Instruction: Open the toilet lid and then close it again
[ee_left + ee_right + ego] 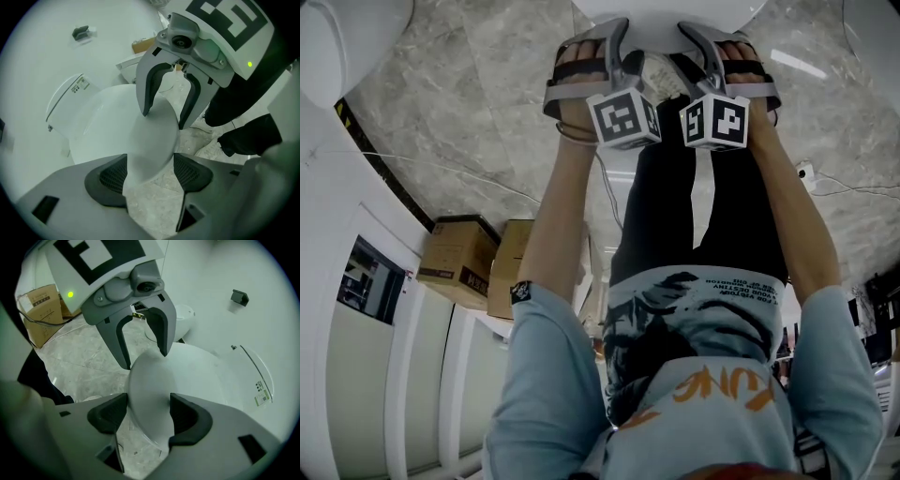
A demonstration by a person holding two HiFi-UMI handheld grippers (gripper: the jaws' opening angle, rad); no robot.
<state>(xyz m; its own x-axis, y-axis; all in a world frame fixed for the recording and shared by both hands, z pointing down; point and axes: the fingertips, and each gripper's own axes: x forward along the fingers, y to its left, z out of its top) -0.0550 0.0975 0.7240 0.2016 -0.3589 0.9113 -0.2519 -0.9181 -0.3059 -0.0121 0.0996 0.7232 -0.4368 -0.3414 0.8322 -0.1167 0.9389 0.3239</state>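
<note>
The white toilet lid lies down on the bowl at the top of the head view. Both grippers reach its front edge side by side. My left gripper is open, and the lid's rounded front rim sits between its dark pads with floor showing beside it. My right gripper is also open and straddles the same rim. Each gripper view shows the other gripper over the lid, jaws spread. The tank stands behind the lid.
Two cardboard boxes stand on the marble floor by a white wall unit. Thin cables cross the floor. Another white fixture sits at the upper left. A small dark fitting hangs on the wall behind the toilet.
</note>
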